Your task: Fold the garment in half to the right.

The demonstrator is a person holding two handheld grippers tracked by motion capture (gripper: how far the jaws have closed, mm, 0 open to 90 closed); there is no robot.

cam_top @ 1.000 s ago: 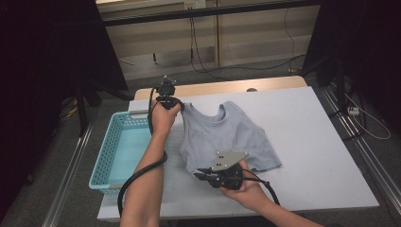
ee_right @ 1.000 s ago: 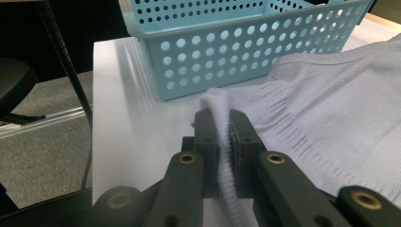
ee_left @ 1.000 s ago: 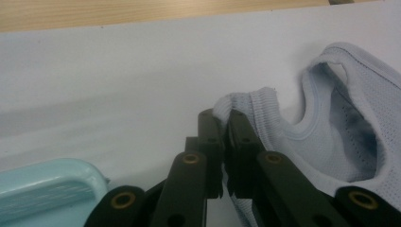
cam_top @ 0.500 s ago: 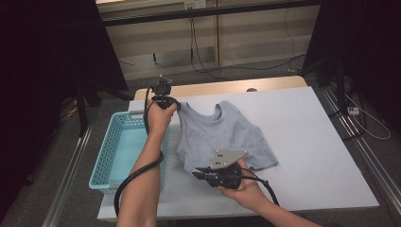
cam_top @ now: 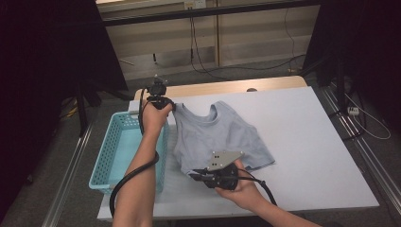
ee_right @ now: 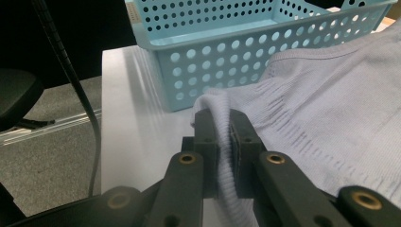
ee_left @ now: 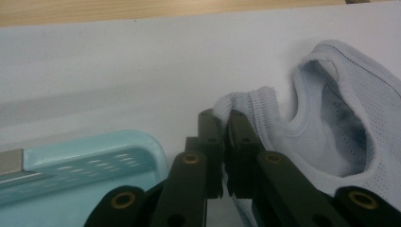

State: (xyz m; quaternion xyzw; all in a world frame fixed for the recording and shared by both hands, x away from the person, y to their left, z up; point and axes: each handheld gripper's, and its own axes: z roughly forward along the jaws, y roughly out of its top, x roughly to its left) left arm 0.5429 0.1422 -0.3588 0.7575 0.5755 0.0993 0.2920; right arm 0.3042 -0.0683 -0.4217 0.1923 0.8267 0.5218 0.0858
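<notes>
A pale grey tank top (cam_top: 217, 137) lies flat on the white table (cam_top: 312, 142), centre of the high view, with open tabletop to its right. The left gripper (cam_top: 160, 100) pinches its shoulder strap at upper left; the right gripper (cam_top: 198, 176) pinches the ribbed hem at lower centre. The light-blue perforated basket (cam_top: 106, 161) at left touches the top's edge.

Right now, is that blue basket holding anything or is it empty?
Empty, as far as shows: the basket has a bare floor in the high view, and the grey top lies spread on the table beside it.
</notes>
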